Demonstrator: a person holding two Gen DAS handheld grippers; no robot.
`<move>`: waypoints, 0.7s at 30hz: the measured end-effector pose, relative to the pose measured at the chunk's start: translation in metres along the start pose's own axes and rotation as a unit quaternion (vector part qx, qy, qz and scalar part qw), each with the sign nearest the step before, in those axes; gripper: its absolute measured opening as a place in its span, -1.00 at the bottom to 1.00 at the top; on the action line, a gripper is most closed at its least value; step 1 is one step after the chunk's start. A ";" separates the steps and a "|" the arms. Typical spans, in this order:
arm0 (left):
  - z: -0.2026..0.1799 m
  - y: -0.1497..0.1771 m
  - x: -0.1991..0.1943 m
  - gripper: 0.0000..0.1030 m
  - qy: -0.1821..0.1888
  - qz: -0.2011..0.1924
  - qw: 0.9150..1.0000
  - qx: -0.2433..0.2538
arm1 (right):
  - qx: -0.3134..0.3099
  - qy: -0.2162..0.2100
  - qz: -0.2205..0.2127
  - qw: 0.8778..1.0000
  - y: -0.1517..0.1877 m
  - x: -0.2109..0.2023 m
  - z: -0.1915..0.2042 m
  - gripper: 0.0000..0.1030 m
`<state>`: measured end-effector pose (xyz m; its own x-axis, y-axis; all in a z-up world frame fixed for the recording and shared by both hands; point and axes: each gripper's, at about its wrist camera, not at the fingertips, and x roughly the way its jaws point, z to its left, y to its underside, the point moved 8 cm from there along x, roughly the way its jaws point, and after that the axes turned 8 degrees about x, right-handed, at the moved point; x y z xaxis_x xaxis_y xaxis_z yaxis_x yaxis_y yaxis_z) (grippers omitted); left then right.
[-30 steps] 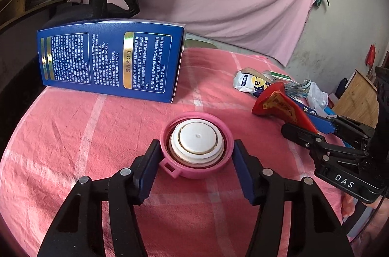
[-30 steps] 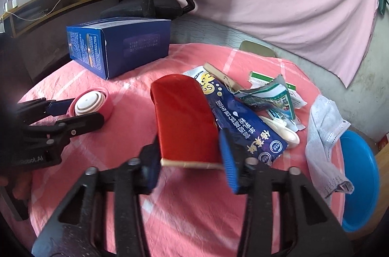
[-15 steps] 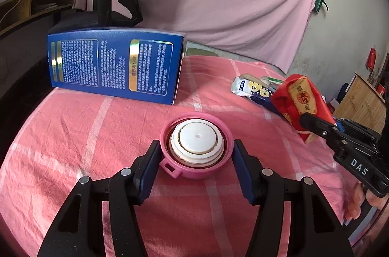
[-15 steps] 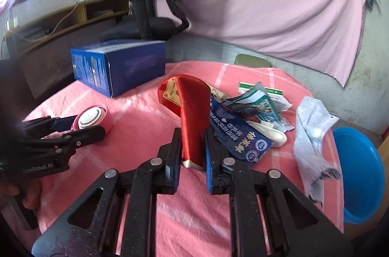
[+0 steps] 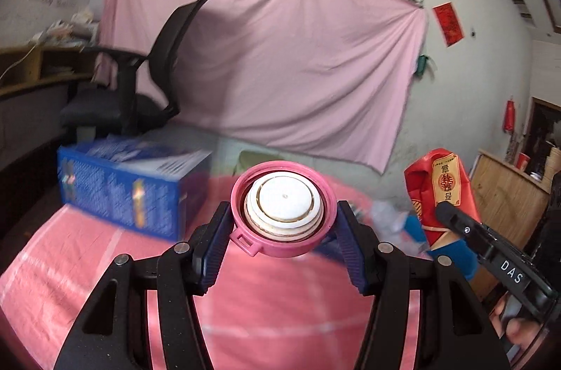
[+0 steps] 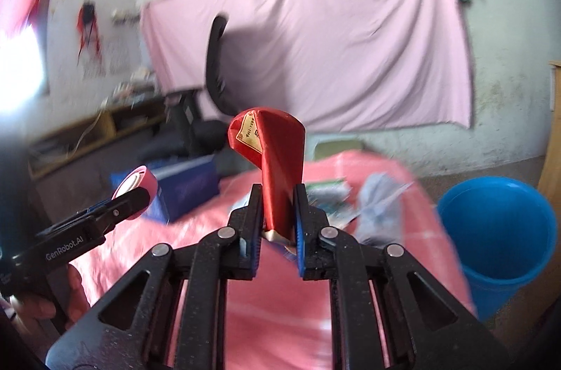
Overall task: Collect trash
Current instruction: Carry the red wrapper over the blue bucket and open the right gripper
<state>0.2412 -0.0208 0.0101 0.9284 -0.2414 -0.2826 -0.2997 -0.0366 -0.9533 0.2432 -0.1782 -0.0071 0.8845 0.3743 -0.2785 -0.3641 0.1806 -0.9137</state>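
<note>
My left gripper [image 5: 284, 223] is shut on a pink round lid [image 5: 283, 208] with a white inner cap and holds it up above the pink tablecloth [image 5: 263, 300]. It also shows in the right wrist view [image 6: 135, 186] at the left. My right gripper [image 6: 277, 216] is shut on a crumpled red packet [image 6: 277, 156] with a gold label, lifted off the table. The red packet also shows in the left wrist view [image 5: 440, 191] at the right. A blue bin [image 6: 498, 226] stands beside the table at the right.
A blue box [image 5: 129, 187] lies on the table's far left. Wrappers [image 6: 328, 191] and a grey mask [image 6: 380, 201] lie on the table's right part. A black office chair [image 5: 140, 82] and a pink sheet [image 5: 280, 54] stand behind.
Both grippers have risen off the table, the left one lifting the pink lid and the right one lifting the red packet. The right gripper closed on the packet a second ago.
</note>
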 end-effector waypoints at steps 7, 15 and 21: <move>-0.105 -0.053 0.039 0.02 0.080 -0.040 0.995 0.038 | 0.012 0.051 -0.084 0.995 -0.059 -0.049 -0.064 -0.38; -0.216 -0.052 0.110 0.02 0.166 0.006 0.985 0.053 | 0.020 0.140 -0.100 0.985 -0.083 -0.077 -0.168 -0.37; -0.261 -0.021 0.162 0.02 0.187 0.093 0.977 0.049 | 0.074 0.176 -0.049 0.980 -0.051 -0.067 -0.238 -0.37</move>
<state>0.3403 -0.3118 0.0125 0.7092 -0.5736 -0.4099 -0.4153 0.1298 -0.9004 0.2718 -0.4293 -0.0119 0.9538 0.0168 -0.3001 -0.2877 0.3403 -0.8952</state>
